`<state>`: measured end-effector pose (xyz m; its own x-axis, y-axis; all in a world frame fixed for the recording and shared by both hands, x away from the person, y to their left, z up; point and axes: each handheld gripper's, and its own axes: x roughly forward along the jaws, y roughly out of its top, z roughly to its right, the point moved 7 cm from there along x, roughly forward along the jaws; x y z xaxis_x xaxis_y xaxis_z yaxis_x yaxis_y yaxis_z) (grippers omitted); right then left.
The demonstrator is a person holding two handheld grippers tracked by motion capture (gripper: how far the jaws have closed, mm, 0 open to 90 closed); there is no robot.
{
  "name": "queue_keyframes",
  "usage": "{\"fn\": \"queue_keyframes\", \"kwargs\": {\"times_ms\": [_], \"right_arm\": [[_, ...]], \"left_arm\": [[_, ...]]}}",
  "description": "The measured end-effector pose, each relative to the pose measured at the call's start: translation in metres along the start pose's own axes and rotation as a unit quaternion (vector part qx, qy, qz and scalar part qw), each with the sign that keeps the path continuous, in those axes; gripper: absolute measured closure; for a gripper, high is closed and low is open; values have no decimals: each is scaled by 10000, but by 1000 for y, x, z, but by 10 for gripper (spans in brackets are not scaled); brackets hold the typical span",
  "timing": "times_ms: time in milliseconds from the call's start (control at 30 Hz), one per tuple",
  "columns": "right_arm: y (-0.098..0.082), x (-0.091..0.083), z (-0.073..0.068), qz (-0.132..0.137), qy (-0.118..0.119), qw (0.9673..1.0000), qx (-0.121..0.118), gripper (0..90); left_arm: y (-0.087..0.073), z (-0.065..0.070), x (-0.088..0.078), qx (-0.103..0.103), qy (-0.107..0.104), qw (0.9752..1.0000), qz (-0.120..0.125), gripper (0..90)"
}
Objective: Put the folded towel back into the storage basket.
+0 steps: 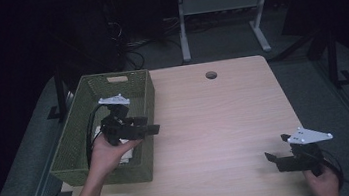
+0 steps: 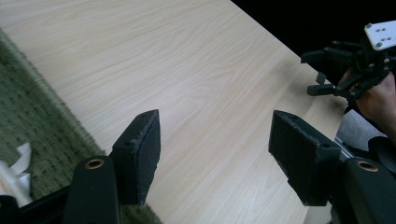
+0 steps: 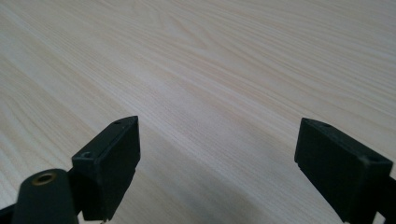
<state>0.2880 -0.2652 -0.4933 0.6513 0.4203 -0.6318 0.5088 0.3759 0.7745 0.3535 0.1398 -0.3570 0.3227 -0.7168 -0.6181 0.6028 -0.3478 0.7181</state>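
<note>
A pale wood counter (image 1: pixel 216 123) in a dim room: your left gripper (image 1: pixel 138 130), jaws apart and empty, hangs over the green woven basket (image 1: pixel 144 96) at the counter's left; your right gripper (image 1: pixel 276 158) waits, also apart. White paper (image 2: pixel 14 163) inside looks light, crumple-prone; pinch an edge; mostly hidden

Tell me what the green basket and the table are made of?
The green basket looks woven, maybe from fabric or paper cord over a stiff frame: its walls show a fine, matte mesh texture. I can't tell the fibre for sure. The table looks like pale wood or a wood-print laminate: long grain lines run across its smooth, slightly shiny top, with a round hole near the far edge.
</note>
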Motion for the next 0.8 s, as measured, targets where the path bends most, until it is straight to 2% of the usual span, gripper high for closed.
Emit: {"fn": "queue_keyframes", "kwargs": {"times_ms": [800], "right_arm": [[-1,-1,2,4,-14,10000,5,136]], "left_arm": [[2,27,32,213,-222,9994,-130,341]]}}
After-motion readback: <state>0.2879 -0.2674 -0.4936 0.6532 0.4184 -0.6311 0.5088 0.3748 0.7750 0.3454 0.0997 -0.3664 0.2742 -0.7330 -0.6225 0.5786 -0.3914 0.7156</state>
